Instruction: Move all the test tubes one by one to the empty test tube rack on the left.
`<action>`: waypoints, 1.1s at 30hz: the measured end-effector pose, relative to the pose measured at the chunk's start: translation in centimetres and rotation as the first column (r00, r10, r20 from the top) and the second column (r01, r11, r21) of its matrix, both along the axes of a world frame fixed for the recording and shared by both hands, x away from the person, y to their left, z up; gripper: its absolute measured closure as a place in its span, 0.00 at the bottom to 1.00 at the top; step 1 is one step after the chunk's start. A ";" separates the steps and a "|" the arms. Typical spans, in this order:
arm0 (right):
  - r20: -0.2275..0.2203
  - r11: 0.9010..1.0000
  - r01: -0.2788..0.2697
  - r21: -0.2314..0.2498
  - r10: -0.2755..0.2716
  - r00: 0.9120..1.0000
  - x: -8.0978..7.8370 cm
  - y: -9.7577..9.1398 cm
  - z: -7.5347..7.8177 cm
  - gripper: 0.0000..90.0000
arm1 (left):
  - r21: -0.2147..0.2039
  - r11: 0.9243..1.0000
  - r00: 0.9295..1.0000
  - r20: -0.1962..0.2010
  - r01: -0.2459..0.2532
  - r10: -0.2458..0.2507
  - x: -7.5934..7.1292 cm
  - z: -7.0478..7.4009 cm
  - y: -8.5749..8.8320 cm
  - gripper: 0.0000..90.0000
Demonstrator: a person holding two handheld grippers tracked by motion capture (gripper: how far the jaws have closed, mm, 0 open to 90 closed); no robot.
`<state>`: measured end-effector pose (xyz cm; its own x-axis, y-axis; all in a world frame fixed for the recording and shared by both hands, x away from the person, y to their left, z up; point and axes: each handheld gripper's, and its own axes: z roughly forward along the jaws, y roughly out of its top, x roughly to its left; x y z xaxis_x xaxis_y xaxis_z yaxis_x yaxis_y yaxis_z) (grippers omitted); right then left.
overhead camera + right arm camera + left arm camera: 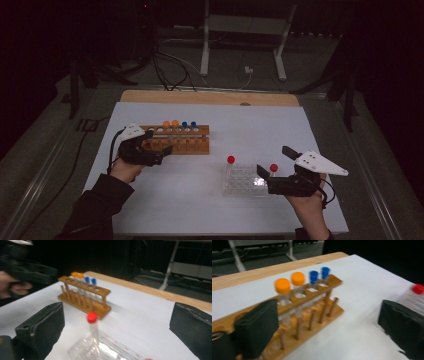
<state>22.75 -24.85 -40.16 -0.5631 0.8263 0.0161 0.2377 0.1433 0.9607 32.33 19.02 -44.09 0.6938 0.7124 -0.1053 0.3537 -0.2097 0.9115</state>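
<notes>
left tool [159, 148] gaping beside rack [197, 139]

High view: fixed above the person's side, looking forward and down over the whole tabletop [200, 200]. Left gripper view: low, close on the wooden rack [312, 312], facing across it. Right gripper view: low, farther back, over the clear tray [105, 350]; both share the rack
</notes>
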 end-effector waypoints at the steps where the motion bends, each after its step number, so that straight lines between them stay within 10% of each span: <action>1: -0.010 1.000 0.018 -0.005 -0.018 1.000 0.1 -0.4 -0.3 0.00 | 0.000 1.000 1.000 -0.001 0.019 -0.019 -0.4 -0.1 0.0 0.03; 12: -0.129 0.988 0.136 -0.078 -0.146 0.981 1.0 -2.5 -3.7 0.23 | -0.020 0.995 0.996 0.014 0.094 -0.093 -4.2 -1.3 0.1 0.02; 26: -0.234 0.984 0.103 -0.148 -0.136 0.963 1.7 -2.7 -6.0 0.56 | -0.015 0.993 0.993 0.013 0.113 -0.113 -5.2 -2.0 0.0 0.02; 33: -0.199 0.988 0.096 -0.118 -0.119 0.973 1.4 -2.6 -5.3 0.62 | -0.013 0.994 0.994 0.014 0.109 -0.109 -5.2 -2.2 0.0 0.02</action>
<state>24.16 -27.42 -45.45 -0.4647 0.8850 0.0297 0.4473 0.2057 0.8704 27.14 19.06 -46.33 0.7686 0.6310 -0.1054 0.3177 -0.2335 0.9190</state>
